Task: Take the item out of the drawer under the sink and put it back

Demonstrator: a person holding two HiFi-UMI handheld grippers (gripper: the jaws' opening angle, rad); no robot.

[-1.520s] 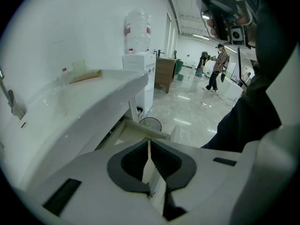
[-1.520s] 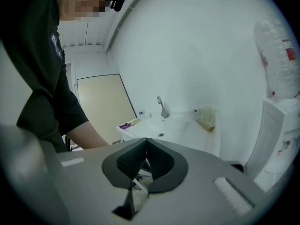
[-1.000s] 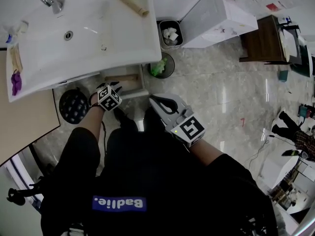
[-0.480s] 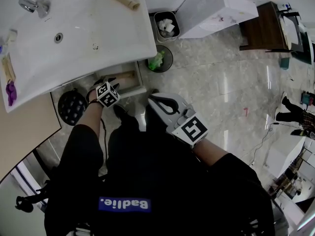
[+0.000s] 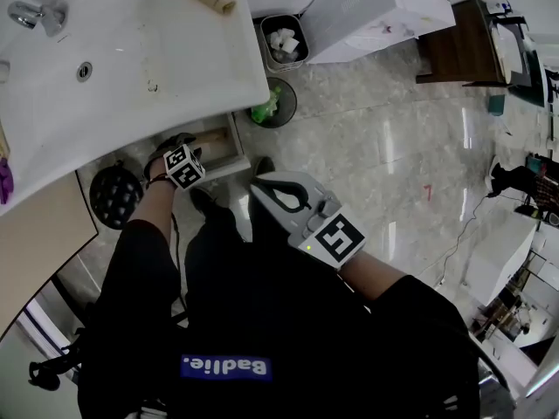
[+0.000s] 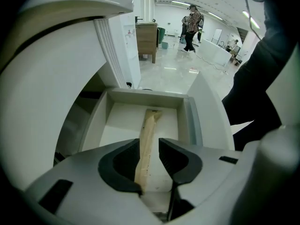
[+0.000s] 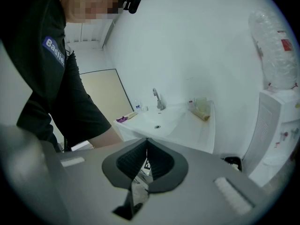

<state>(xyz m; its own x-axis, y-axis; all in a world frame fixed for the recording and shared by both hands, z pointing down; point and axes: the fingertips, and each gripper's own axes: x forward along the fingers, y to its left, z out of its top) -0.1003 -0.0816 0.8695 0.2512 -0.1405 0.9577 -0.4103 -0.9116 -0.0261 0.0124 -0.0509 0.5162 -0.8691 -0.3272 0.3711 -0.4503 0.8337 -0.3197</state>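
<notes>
Jaws on the left gripper (image 6: 149, 143) just spread, loose round the stick (image 6: 151, 123) in the drawer (image 6: 190, 116); drop lower, stay centred, then squeeze.

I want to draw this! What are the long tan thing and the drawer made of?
The tan thing looks like wood or bamboo: matte, pale, dark specks, but I can't be sure. The drawer is smooth plain white, maybe painted board or plastic.
</notes>
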